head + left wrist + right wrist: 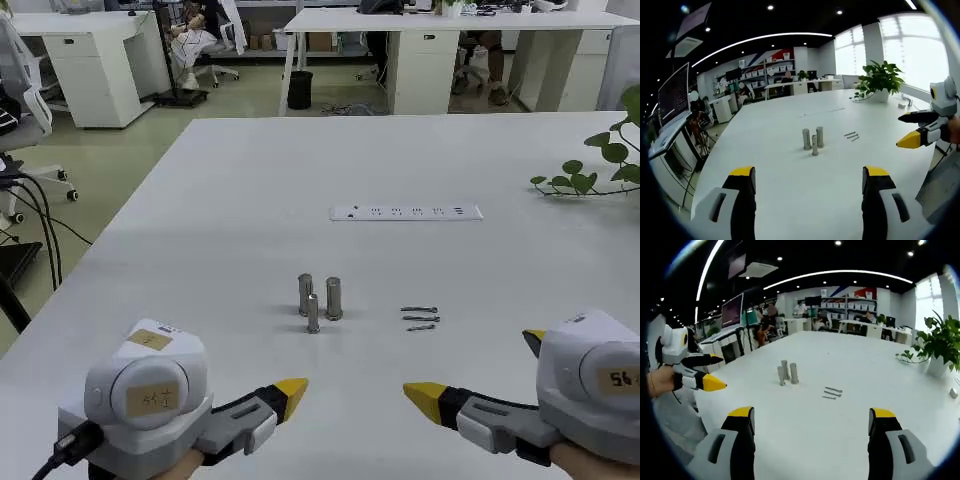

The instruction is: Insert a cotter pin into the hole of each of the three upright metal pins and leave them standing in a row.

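— Metal pins, where from you?
— My left gripper and right gripper, both spread wide, empty, hang on their near side; the three stand upright, bunched.
— Cotter pins?
— Lying flat just right of the metal pins, long axes sideways, nearer my right gripper.

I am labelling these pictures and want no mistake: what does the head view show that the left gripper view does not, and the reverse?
Head view: a black bin on the floor beyond the table. Left gripper view: ceiling lights, bright windows and a monitor. Both: the three metal pins standing close together, the three cotter pins lying beside them on the white table, the left tool and the right tool, both open.
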Available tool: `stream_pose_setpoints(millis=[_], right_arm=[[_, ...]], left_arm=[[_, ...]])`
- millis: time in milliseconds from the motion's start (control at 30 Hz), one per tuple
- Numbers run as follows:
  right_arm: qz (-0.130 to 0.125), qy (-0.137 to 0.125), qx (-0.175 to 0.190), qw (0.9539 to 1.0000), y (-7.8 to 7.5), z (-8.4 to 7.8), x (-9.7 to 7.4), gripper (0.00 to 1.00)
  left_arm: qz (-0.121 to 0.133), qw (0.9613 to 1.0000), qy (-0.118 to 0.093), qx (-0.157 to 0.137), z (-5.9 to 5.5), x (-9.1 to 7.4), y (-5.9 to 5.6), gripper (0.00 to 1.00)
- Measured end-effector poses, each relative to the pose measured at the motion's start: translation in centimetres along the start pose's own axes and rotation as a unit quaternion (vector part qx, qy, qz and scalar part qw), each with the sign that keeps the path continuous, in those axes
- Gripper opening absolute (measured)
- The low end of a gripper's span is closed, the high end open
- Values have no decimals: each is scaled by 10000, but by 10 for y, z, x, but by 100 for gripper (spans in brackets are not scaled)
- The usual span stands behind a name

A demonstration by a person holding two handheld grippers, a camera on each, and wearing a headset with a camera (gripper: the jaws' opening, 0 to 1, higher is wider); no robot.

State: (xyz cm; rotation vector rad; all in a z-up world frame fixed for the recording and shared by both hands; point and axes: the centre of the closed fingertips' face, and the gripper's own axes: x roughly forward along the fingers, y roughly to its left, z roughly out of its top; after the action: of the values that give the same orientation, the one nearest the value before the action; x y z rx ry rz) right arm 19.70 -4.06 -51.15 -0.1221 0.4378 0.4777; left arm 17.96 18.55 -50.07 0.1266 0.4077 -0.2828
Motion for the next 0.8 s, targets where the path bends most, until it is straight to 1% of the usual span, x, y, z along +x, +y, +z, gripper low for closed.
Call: stream_pose_setpoints(millis=[367, 600, 800], right_arm=[[-8, 38, 41, 10000, 0, -1, -1, 96], [-38, -60, 3, 10000, -1, 3, -3, 95], [-7, -44, -6, 10000, -1, 2, -2, 94]], left_arm=[[21, 10000, 13, -25, -1, -3, 3, 85], [24, 10000, 7, 17, -1, -2, 3, 84], [4, 10000, 33, 4, -3, -2, 2, 84]])
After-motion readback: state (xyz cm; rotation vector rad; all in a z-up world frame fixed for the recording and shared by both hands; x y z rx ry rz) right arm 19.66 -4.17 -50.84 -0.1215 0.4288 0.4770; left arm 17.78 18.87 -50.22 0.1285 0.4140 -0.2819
